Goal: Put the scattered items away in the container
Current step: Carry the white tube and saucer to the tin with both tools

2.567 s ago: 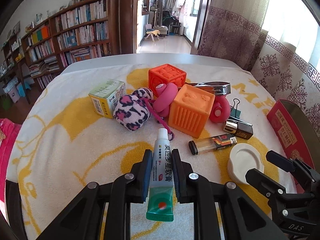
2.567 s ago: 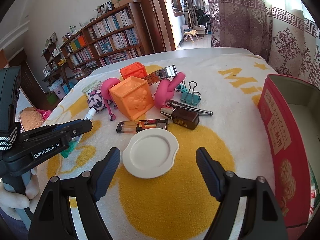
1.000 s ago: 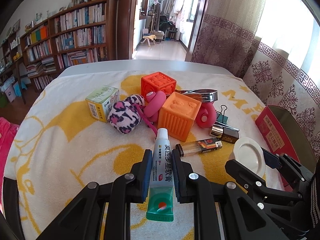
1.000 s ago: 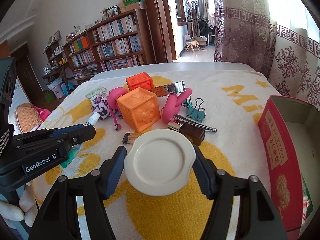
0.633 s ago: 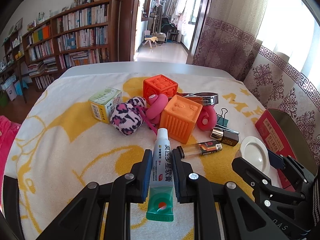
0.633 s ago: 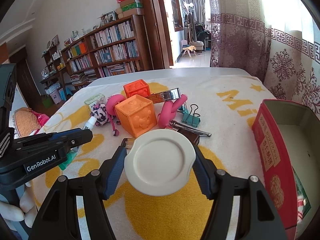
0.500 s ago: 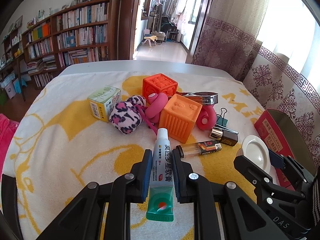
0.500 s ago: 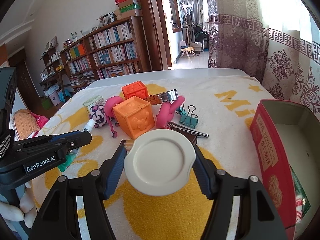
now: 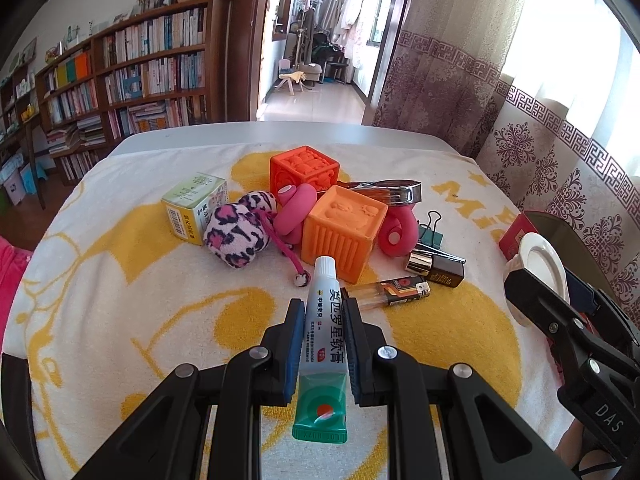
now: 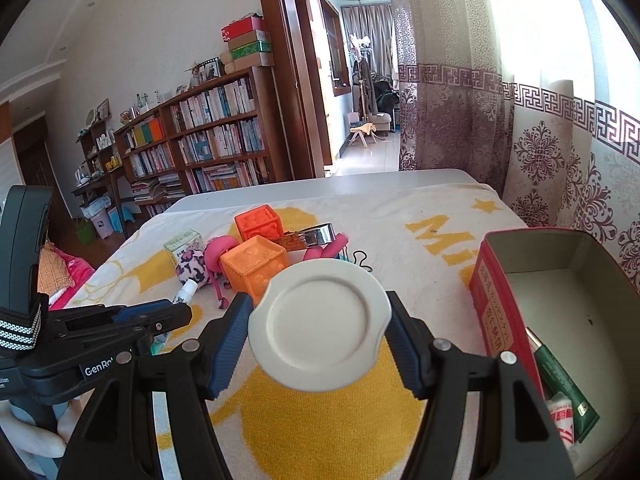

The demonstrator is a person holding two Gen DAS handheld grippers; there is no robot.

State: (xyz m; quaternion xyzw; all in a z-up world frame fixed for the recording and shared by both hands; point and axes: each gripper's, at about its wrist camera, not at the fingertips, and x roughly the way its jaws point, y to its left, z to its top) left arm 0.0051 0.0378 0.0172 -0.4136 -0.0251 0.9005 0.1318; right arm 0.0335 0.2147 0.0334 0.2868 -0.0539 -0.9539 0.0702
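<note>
**Both tools loaded, white dish held up beside the red tin**

I am holding the right tool [image 10: 320, 330] closed on the white dish [image 10: 319, 323]; its blue pads are pressing the rim on both sides, at lower centre of the right wrist frame. The dish is clear of the yellow-and-white cloth [image 10: 400, 216] covering the worktop, face toward the camera. The red tin [image 10: 490, 300] is sitting at the right edge of that frame, open on top, with a green tube [image 10: 560, 376] lying in its near corner.

I am holding the left tool [image 9: 323, 330] closed on the ointment tube [image 9: 326, 332], white cap pointing away from me, green crimped end toward the lens, at lower centre of the left wrist frame.

Remaining items are lying in a cluster at mid-frame of the left wrist view: two orange cubes [image 9: 342, 232], a leopard-print plush [image 9: 236, 234] touching the small green-and-yellow box [image 9: 196, 208], pink toy pieces [image 9: 294, 214], a chrome clip [image 9: 390, 190], a teal binder clip [image 9: 430, 232], a brown bottle [image 9: 436, 270] and a lighter [image 9: 390, 294]. The lighter is lying just beyond the tube's cap. The right tool with its dish is showing at the right edge of this view, in front of the tin.
</note>
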